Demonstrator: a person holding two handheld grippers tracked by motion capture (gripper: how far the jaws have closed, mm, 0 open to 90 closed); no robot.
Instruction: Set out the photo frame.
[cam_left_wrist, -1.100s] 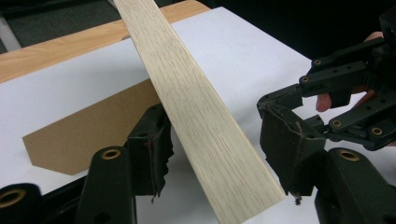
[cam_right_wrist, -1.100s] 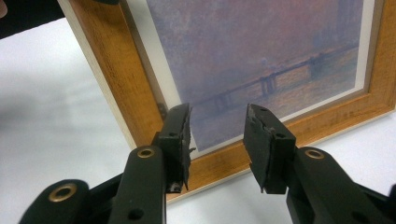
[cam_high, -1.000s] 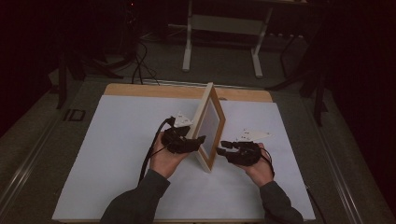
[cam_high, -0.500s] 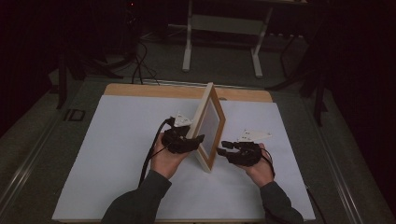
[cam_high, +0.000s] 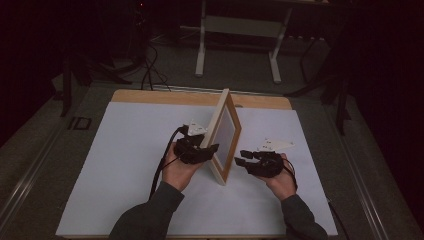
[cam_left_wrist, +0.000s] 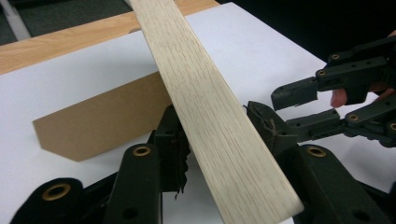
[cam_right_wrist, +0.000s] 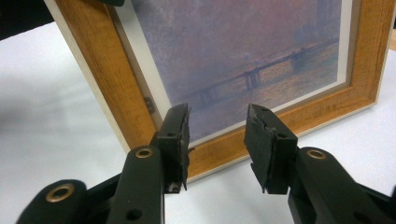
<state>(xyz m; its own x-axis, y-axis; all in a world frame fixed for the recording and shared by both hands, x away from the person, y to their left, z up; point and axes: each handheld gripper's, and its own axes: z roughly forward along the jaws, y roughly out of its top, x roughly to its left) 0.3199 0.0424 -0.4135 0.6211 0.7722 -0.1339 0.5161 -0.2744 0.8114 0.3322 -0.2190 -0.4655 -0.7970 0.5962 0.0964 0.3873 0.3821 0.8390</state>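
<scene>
A wooden picture frame (cam_high: 225, 135) stands upright on the white sheet, edge-on to me, with a hazy river painting (cam_right_wrist: 243, 51) on its right face. My left gripper (cam_high: 212, 150) straddles the frame's pale wood edge (cam_left_wrist: 205, 102); its jaws have just been closing, and both pads now touch the wood. A brown cardboard easel back (cam_left_wrist: 102, 116) sticks out behind the frame. My right gripper (cam_high: 240, 159) is open just short of the painted side, level with the lower frame rail (cam_right_wrist: 299, 116), with nothing between its fingers. It also appears in the left gripper view (cam_left_wrist: 299, 102).
The white sheet (cam_high: 125, 165) covers most of a wooden tabletop (cam_high: 165, 97). A metal stand's legs (cam_high: 235, 25) and cables (cam_high: 150, 65) lie on the floor beyond the table. A small dark item (cam_high: 80, 123) sits off the sheet's left edge.
</scene>
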